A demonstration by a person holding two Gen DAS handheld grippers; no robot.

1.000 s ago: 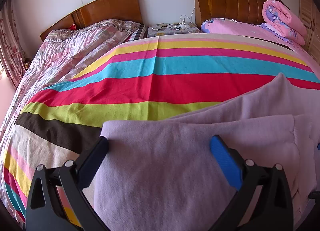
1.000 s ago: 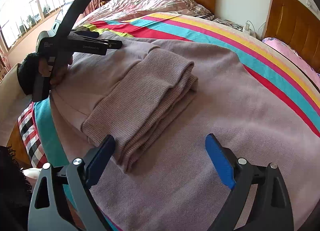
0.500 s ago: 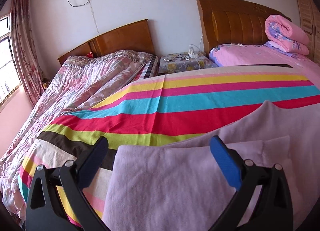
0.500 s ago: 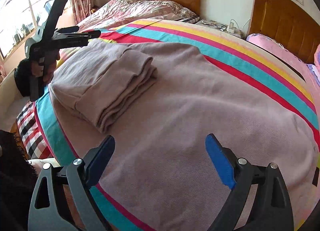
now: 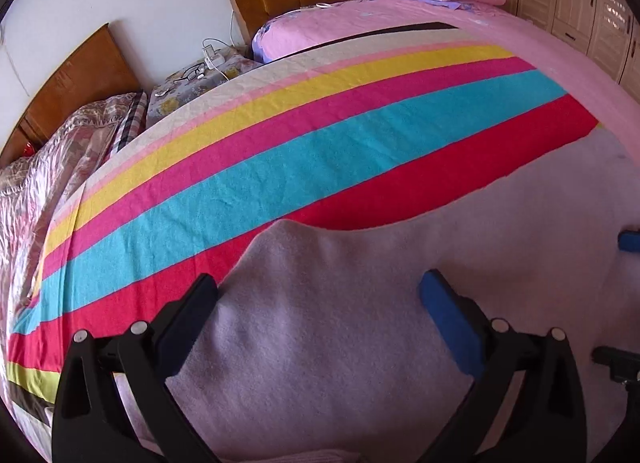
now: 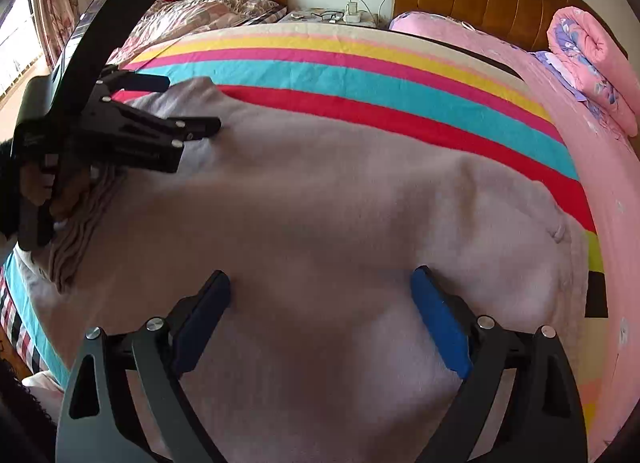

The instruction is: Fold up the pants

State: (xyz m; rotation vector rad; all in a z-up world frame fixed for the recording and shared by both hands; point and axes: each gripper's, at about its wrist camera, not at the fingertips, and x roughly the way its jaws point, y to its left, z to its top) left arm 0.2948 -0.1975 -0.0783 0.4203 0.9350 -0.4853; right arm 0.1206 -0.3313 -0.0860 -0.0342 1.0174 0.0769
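We hold both grippers released — left gripper [image 5: 318,305] and right gripper [image 6: 320,295] — over the mauve knitted pants [image 6: 340,199] on the striped blanket [image 5: 280,167].

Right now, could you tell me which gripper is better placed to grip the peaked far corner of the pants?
Left. The left gripper is open with the pants corner peak just ahead of its fingers; the right gripper, also open, sits over mid-fabric, farther away.

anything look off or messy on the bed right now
Nothing damaged or spilled. The mauve pants lie spread over the striped blanket, with one end bunched in uneven ribbed layers under the left gripper. The right gripper hovers open above them.
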